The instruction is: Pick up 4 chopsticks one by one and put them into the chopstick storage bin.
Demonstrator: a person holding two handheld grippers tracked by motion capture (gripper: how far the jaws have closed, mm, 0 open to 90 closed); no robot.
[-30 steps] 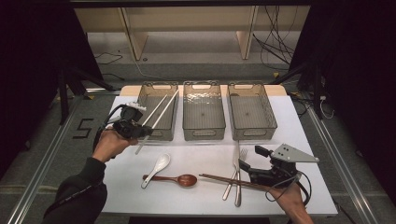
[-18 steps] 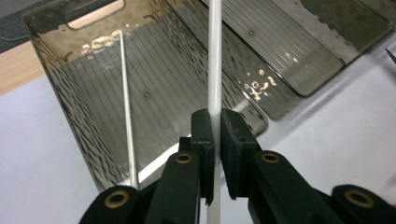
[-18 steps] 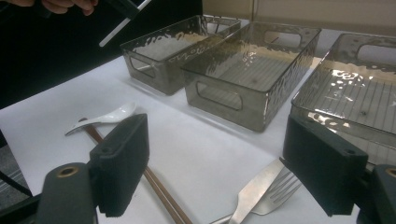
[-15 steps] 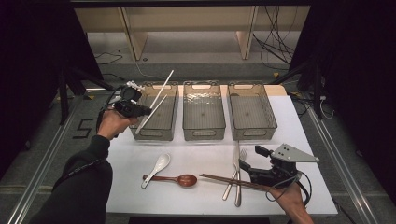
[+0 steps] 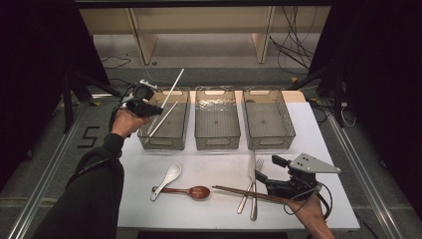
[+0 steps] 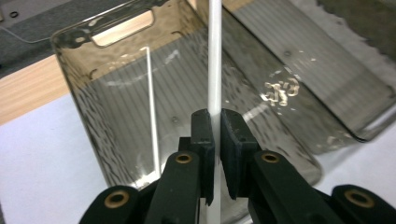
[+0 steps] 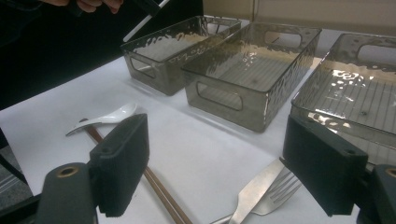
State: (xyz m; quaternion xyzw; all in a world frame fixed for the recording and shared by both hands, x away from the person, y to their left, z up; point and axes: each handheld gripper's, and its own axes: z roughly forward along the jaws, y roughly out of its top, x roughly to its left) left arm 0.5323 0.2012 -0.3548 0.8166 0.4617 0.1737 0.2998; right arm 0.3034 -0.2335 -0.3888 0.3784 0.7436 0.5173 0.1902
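White chopsticks [image 5: 166, 102] pinched in left claw [image 5: 149, 108]; right claw [image 7: 215, 163] wide open; floor mark "5" [image 5: 88, 137].

1. You are seeing a white ceramic spoon [image 5: 168, 179] lying on the counter [image 5: 209, 209], with a wooden spoon [image 5: 185, 191] just beside it.
2. A pair of brown chopsticks [image 5: 239, 191] is lying near two metal forks [image 5: 251, 186], crossing them.
3. The middle bin [image 5: 217, 119] and the right bin [image 5: 267, 119] are sitting side by side at the counter's far edge.
4. Cables [image 5: 293, 45] are trailing on the floor beyond the counter.
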